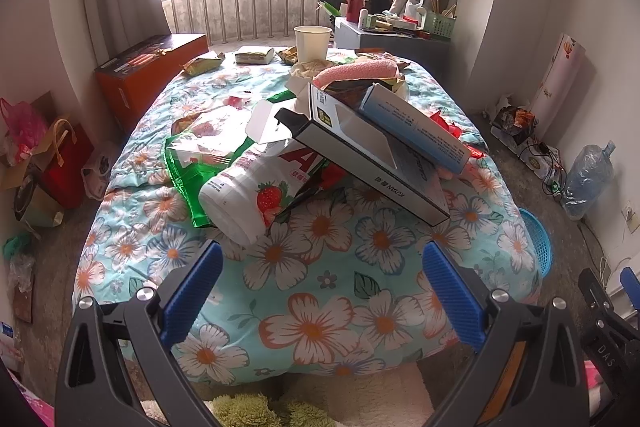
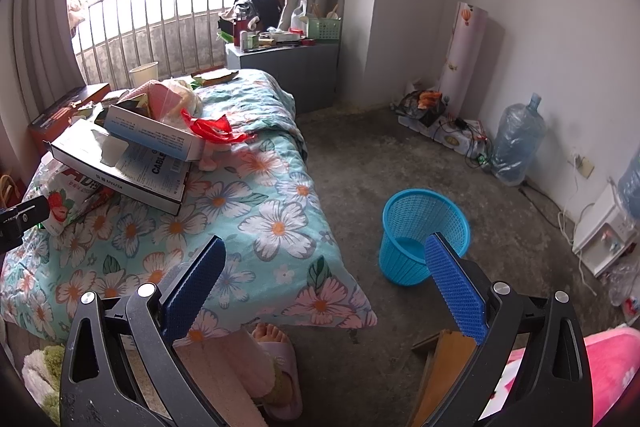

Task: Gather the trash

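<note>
A bed [image 1: 320, 247] with a floral quilt fills the centre of the left view, its upper half strewn with trash: a grey box [image 1: 372, 155] with a blue box [image 1: 416, 127] atop it, a strawberry bottle [image 1: 248, 195], a cup [image 1: 313, 43] and what look like wrappers. A blue bin [image 2: 424, 235] stands on the floor at centre right of the right view. The left claw [image 1: 322, 269] and right claw [image 2: 324, 263] both hang spread and empty at bottom centre.
</note>
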### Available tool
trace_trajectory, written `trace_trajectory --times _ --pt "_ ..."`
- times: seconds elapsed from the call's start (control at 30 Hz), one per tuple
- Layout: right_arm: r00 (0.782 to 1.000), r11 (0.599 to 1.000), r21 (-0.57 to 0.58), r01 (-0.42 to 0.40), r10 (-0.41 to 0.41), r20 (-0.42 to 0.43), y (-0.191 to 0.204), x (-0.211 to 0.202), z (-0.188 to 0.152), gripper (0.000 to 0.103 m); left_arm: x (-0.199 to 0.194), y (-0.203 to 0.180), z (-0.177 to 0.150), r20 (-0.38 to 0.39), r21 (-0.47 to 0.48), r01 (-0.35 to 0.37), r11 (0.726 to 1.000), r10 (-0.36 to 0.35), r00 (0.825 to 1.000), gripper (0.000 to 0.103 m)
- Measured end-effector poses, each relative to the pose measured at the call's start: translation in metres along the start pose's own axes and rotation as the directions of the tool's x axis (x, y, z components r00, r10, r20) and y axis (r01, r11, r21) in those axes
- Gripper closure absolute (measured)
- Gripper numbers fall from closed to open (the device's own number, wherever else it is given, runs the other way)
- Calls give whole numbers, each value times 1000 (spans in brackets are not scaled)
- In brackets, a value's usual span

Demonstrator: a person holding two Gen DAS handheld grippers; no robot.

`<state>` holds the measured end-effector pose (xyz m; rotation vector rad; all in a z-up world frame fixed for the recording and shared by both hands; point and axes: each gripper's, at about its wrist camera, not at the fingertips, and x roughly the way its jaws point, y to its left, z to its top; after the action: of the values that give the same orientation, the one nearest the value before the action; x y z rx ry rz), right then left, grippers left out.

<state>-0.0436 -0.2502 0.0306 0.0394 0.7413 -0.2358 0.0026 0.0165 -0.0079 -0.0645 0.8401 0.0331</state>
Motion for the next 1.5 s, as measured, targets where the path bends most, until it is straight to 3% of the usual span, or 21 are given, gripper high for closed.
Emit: trace_trajectory --times 0.2,0.4,0.57,0.73,0.83,0.93,1.07,1.2,1.33,1.4,1.5 --pt "998 998 21 -52 51 49 17 1 9 8 11 20 0 30 29 76 997 -77 997 5" --pt "989 993 -42 -113 117 92 59 14 25 8 16 71 3 170 6 205 979 -203 964 5" --pt "979 982 -76 -172 179 93 94 28 46 8 22 118 21 233 -32 219 975 -205 951 6" --pt "972 974 -85 -212 219 88 115 37 67 8 45 170 48 184 -171 266 949 -234 955 17" --pt "971 972 -78 -222 228 77 120 42 78 9 69 189 67 126 -205 258 944 -236 963 29" --pt "970 972 -58 -230 233 68 120 47 88 9 98 199 91 53 -195 298 935 -293 955 35" --pt "973 975 -27 -222 223 54 123 59 100 9 142 192 121 -92 -135 362 923 -375 922 35" --pt "975 976 -14 -216 217 44 126 67 106 9 185 175 131 -237 -46 328 944 -329 914 35" --pt "979 980 -11 -199 199 38 125 72 110 9 193 166 129 -242 22 297 955 -283 928 45" --pt "981 981 -9 -192 192 36 121 74 111 9 191 167 130 -225 11 298 955 -288 931 58" --pt "982 982 -8 -189 189 30 118 78 113 9 188 174 131 -205 -15 285 959 -282 937 68"
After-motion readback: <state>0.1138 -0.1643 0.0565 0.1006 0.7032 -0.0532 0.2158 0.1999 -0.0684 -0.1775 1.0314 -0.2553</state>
